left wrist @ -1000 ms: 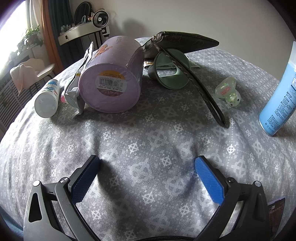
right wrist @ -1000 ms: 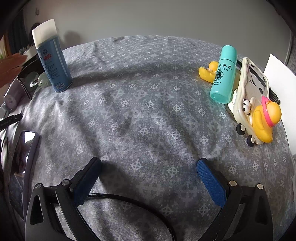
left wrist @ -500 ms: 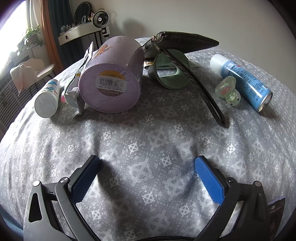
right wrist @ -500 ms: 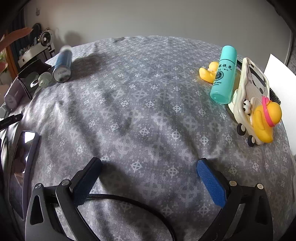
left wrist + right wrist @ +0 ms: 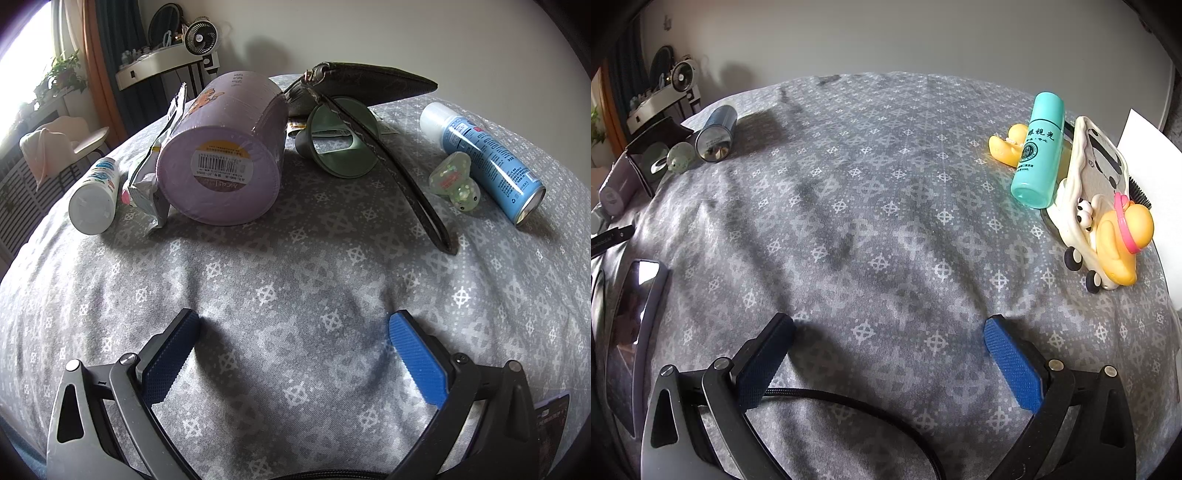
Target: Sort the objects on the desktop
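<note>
On the grey patterned cloth, the left wrist view shows a lilac cylinder pack (image 5: pixel 221 162) lying on its side, a white bottle (image 5: pixel 96 195), a foil packet (image 5: pixel 151 184), a green round holder (image 5: pixel 343 147), a dark pouch with a strap (image 5: pixel 369 88), a pale green glitter toy (image 5: pixel 454 181) and a blue spray can (image 5: pixel 487 158) on its side. My left gripper (image 5: pixel 293 354) is open over bare cloth, well short of them. In the right wrist view stand a teal bottle (image 5: pixel 1038 151), yellow ducks (image 5: pixel 1123 243), (image 5: pixel 1006 146) and a panda phone case (image 5: pixel 1097 177). My right gripper (image 5: pixel 888 356) is open, holding nothing.
A dark-framed tablet or phone (image 5: pixel 631 332) lies at the left edge of the right wrist view, and a black cable (image 5: pixel 849 402) runs between the right fingers. White paper (image 5: pixel 1156 177) is at the far right. A shelf with a small fan (image 5: pixel 199 35) stands behind the surface.
The blue spray can, upright one second ago, now lies on its side beside the glitter toy. A hand seen at the left edge of the right wrist view has gone. Both grippers stayed still.
</note>
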The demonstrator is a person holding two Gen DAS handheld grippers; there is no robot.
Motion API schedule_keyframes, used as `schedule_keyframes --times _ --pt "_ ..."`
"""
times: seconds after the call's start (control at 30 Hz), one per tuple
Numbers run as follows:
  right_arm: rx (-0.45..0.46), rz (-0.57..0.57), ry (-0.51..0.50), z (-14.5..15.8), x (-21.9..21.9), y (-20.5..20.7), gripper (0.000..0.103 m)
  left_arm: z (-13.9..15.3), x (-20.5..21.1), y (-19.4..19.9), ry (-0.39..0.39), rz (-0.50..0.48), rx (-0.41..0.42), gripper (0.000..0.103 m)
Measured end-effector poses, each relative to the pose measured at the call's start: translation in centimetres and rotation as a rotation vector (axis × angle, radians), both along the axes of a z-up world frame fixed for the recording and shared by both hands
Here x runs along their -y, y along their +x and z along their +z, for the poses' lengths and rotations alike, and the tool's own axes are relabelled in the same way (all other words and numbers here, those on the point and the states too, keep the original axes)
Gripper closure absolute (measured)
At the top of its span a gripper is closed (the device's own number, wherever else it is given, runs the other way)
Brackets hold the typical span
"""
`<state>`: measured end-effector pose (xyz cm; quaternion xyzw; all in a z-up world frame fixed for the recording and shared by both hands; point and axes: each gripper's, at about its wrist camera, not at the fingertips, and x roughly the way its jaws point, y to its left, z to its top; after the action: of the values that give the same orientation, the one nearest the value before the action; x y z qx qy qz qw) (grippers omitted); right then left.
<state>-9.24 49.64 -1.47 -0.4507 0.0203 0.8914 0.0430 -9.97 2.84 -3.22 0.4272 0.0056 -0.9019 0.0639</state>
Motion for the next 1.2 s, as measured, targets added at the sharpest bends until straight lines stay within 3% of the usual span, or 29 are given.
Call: schedule_keyframes --times 1.2 --pt "-0.012 -0.017 -0.007 -0.18 0.02 0.13 0.000 -0.03 -0.03 -0.08 0.000 0.001 0.000 0.000"
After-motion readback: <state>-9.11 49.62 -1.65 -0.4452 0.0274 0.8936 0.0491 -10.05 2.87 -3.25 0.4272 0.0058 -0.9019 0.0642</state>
